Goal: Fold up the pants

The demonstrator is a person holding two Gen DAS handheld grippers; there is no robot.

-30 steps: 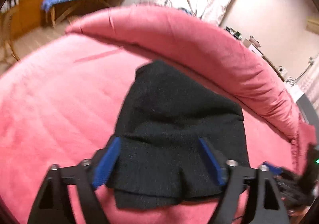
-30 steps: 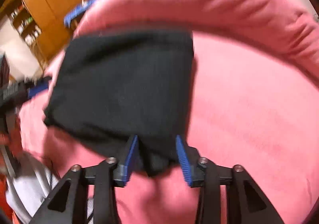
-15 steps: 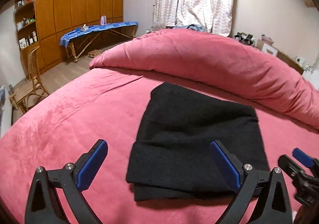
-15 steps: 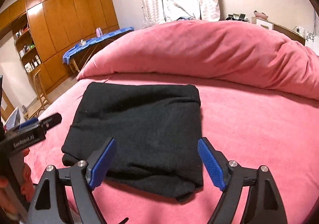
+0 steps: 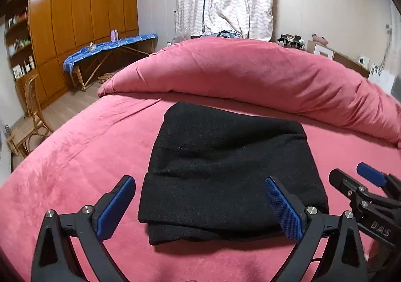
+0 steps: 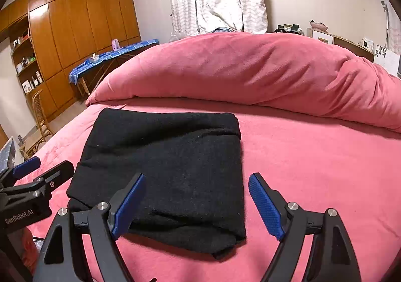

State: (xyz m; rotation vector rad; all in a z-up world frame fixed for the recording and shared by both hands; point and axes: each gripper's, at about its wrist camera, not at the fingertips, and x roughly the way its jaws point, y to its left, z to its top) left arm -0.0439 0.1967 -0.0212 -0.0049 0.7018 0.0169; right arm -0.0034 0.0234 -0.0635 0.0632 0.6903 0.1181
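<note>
1. On the bed (image 5: 75, 156), near its pillow (image 5: 250, 74) edge, the folded pants (image 5: 225, 166) lie free.
2. My left claw (image 5: 200, 204) and right claw (image 6: 196, 203) gape empty.
3. Snagging the near hem could undo the fold.

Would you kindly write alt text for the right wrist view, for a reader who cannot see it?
Black pants, folded into a flat rectangle, lie on a pink bed. The right tool hovers open at their near edge, holding nothing. The left tool enters from the left; a pink duvet roll lies behind.

Both wrist views (close) share pants (image 5: 225, 169).
</note>
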